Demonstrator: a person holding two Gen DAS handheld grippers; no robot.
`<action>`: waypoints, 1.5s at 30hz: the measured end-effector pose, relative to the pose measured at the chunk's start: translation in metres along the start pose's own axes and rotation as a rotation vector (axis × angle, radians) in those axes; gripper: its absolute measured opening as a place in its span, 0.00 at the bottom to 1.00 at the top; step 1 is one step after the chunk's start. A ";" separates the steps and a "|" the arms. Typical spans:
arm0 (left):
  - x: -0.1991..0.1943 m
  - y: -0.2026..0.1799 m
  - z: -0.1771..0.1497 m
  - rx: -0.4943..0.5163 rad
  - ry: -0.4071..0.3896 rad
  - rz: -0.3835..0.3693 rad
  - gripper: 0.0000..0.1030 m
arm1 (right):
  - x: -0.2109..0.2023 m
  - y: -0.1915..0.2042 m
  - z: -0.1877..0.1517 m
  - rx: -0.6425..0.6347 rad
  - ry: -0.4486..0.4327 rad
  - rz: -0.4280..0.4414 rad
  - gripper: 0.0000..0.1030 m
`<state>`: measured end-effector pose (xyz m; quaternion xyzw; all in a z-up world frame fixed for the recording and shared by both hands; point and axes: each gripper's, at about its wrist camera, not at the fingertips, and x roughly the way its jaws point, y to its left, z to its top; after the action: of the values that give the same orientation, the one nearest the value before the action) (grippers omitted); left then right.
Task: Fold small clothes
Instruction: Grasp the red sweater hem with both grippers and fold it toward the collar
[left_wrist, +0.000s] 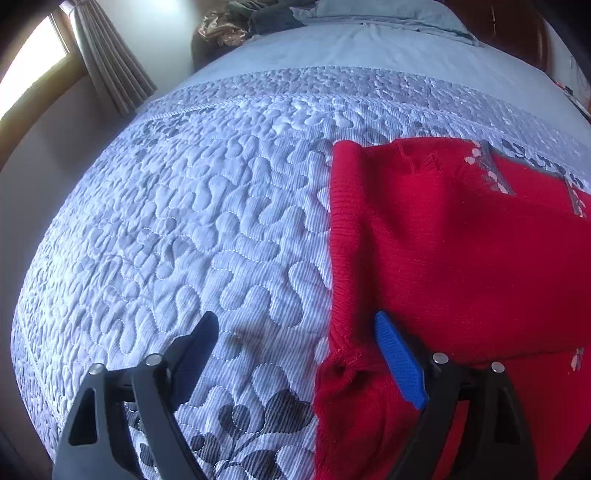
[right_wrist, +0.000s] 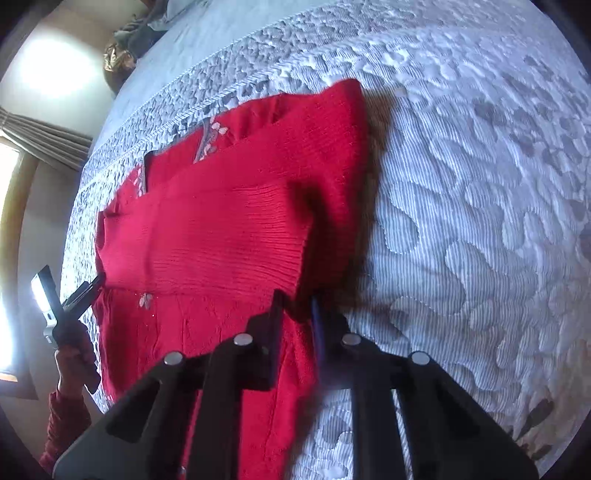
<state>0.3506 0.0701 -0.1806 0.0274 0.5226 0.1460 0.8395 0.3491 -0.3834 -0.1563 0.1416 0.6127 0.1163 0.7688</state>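
While spread on the bed (left_wrist: 221, 206), the red sweater (left_wrist: 443, 240) lies partly folded.
Left claw (left_wrist: 295, 332) gapes wide over its edge; right claw (right_wrist: 297, 308) pinches its folded sleeve.

One red sweater (left_wrist: 461, 240), one quilted bedspread (left_wrist: 203, 221), two grippers, one curtain (left_wrist: 110, 55), one window (left_wrist: 33, 66).

No text, label, brand, number or sign can be read in either view. The red knit garment (left_wrist: 461, 240) carries only a small flower pattern, and the quilted bedspread (left_wrist: 192, 206) shows only stitched and printed shapes.
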 end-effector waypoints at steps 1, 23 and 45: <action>0.003 0.003 -0.001 -0.014 0.005 -0.014 0.86 | 0.002 -0.002 0.000 0.003 0.010 -0.051 0.10; -0.094 0.060 -0.142 0.073 0.097 -0.264 0.89 | -0.045 0.018 -0.214 -0.026 0.021 0.053 0.55; -0.143 0.074 -0.253 0.014 0.247 -0.499 0.11 | -0.048 0.027 -0.326 0.035 0.089 0.400 0.07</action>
<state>0.0516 0.0743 -0.1557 -0.1145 0.6127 -0.0668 0.7791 0.0200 -0.3503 -0.1710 0.2688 0.6077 0.2622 0.6998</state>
